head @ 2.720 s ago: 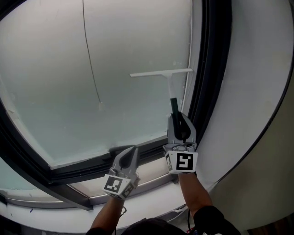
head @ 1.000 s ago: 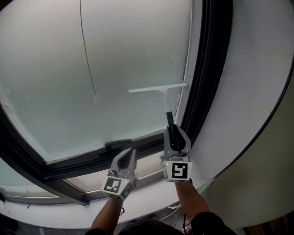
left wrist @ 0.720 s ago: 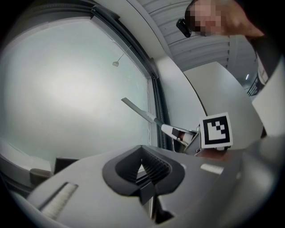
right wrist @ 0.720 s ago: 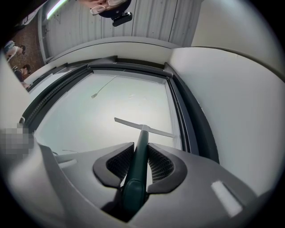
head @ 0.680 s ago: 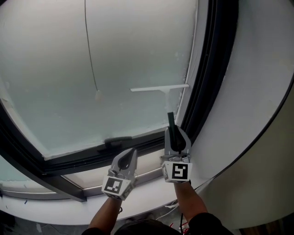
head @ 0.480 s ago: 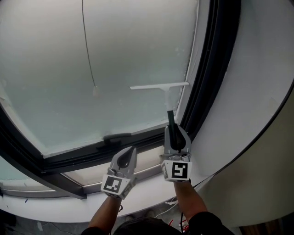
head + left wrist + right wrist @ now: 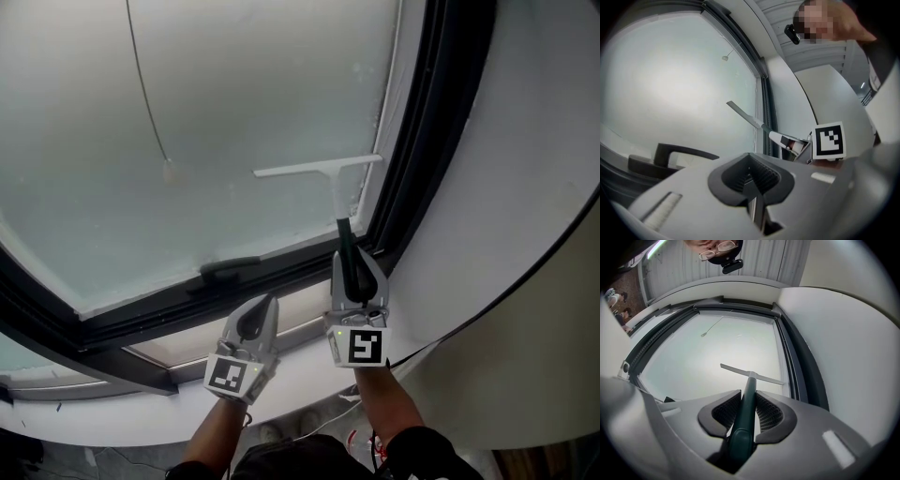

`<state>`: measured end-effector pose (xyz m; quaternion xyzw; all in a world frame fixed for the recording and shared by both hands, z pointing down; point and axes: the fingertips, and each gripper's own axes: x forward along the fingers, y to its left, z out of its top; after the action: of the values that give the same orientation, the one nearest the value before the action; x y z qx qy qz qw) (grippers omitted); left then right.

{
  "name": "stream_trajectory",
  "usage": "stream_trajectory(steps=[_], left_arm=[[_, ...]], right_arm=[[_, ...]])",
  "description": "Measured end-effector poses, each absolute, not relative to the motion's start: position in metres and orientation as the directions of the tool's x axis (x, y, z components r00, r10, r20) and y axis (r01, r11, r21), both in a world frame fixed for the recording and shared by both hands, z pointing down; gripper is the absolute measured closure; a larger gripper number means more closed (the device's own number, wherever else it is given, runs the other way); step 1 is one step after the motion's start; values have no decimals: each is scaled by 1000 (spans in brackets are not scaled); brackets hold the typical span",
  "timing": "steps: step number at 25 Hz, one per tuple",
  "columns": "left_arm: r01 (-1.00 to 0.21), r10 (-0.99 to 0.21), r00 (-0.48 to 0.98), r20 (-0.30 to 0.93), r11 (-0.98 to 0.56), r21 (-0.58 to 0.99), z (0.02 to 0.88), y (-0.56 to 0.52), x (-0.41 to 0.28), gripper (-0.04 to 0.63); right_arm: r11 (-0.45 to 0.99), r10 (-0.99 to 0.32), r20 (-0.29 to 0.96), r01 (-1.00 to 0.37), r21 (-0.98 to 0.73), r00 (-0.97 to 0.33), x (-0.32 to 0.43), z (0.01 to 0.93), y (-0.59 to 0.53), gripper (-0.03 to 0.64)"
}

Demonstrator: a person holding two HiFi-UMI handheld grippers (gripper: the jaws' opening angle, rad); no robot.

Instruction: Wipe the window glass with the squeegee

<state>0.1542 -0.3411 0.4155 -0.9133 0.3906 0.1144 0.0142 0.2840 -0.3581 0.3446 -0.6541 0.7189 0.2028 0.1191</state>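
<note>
Squeegee with dark green handle and long white blade (image 7: pixel 335 202) is clamped by its handle in the right gripper (image 7: pixel 350 267). Beside it, the left gripper (image 7: pixel 262 309) has its jaws together on nothing, just below the black lever window handle (image 7: pixel 230 267). Farther off, the blade lies across the frosted window glass (image 7: pixel 234 112), low by its black frame (image 7: pixel 441 122).
</note>
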Motion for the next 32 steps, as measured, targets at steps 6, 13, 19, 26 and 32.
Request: stream_trajectory(steps=[6,13,19,26,32], left_arm=[[-707,-705,684,-186,-704,70,427,-340,155,597],[-710,-712,684,-162,-700,80,437,-338,152,597],[-712,-717,684,-134,-696,90,450,-335,151,597],[-711,-717,686,-122,-696,95,457,-333,154,597],[-716,-724,681,-108,-690,109,464,-334,151,597]], right_arm=[[68,-902,-417,-991,117,-111,282,358,-355,518],[66,-920,-376,-989,131,-111,284,378,-354,518],[71,-928,-353,-988,136,-116,285,395,-351,518],[77,-930,-345,-986,151,-126,285,401,-350,518],[71,-937,-327,-982,176,-126,285,412,-348,517]])
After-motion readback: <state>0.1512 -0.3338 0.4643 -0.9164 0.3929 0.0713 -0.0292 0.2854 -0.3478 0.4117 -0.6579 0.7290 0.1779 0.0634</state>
